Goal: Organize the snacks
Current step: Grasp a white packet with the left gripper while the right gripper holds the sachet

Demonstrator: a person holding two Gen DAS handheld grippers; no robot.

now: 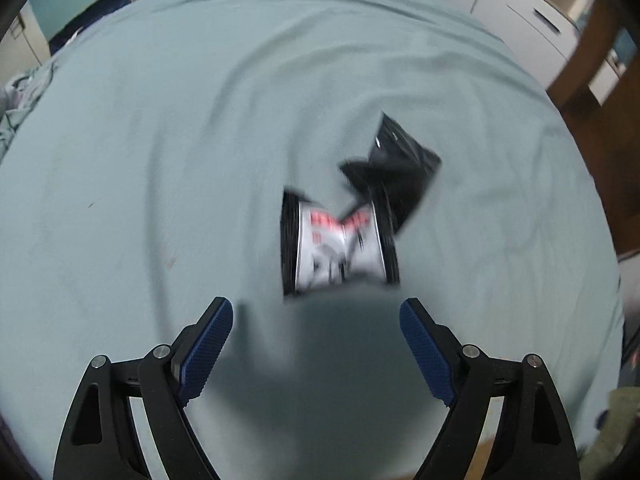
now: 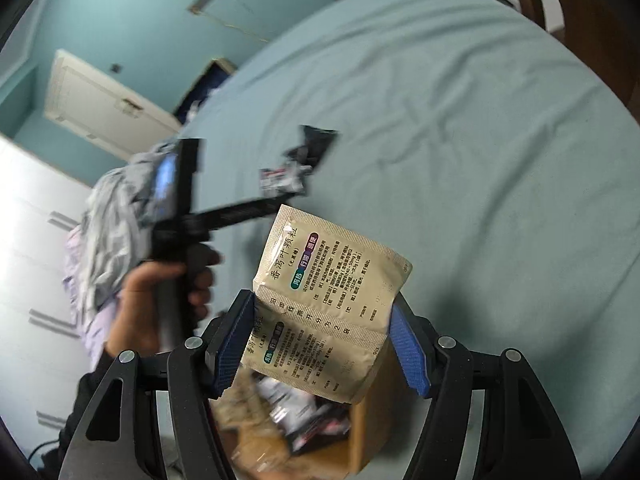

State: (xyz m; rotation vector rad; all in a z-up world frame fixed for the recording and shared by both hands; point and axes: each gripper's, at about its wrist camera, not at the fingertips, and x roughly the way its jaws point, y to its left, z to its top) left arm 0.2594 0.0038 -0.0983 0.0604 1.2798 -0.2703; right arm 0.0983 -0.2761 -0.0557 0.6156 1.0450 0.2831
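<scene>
In the left wrist view my left gripper [image 1: 316, 312] is open and empty above the teal bedsheet [image 1: 160, 160]. Just ahead of it lies a black-and-white snack packet with red print [image 1: 338, 246], and a black packet [image 1: 400, 168] lies beyond it. In the right wrist view my right gripper [image 2: 322, 316] holds a beige double sachet with printed text [image 2: 324, 304] between its blue pads, above a wooden box [image 2: 360, 408] that has several packets in it. The left gripper [image 2: 180, 208] shows there in a hand, near the two packets on the bed [image 2: 296, 168].
Crumpled grey clothes [image 2: 108, 232] lie at the bed's left side. White cabinets [image 1: 516, 12] and a brown wooden frame [image 1: 592, 48] stand at the far right. A white door [image 2: 100, 100] is in the teal wall.
</scene>
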